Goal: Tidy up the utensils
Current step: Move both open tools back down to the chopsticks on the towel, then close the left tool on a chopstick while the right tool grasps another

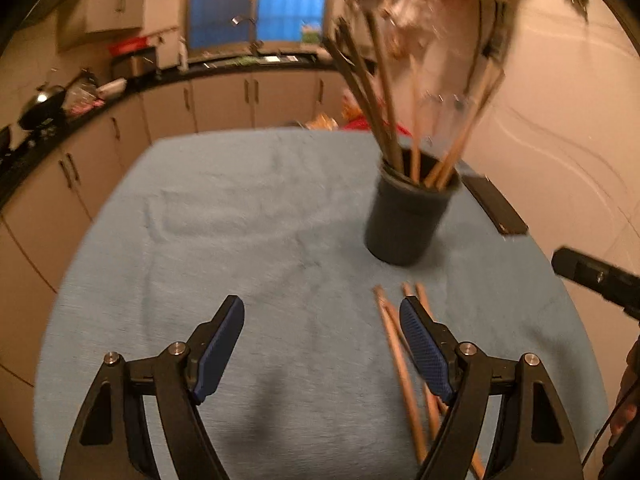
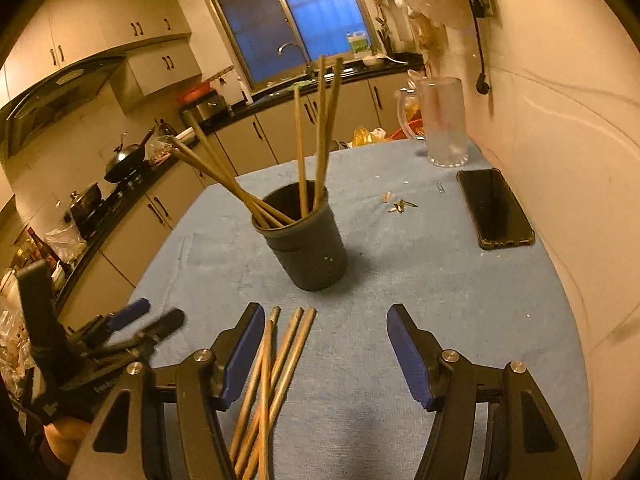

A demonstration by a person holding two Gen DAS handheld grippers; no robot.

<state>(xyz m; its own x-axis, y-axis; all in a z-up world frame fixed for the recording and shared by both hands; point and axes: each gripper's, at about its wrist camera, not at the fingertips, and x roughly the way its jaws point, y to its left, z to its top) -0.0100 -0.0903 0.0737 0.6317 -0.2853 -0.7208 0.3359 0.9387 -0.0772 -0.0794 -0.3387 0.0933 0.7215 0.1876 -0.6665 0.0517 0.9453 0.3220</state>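
Note:
A dark round holder stands on the blue cloth and holds several wooden chopsticks that lean outward. A few loose chopsticks lie on the cloth in front of it. My left gripper is open and empty above the cloth; the loose chopsticks lie under its right finger. My right gripper is open and empty; the loose chopsticks lie beside its left finger. The left gripper also shows at the lower left of the right wrist view.
A black phone lies at the table's right side near the wall. A glass pitcher stands at the far right corner. Small scraps lie between holder and phone. Kitchen counters run along the left.

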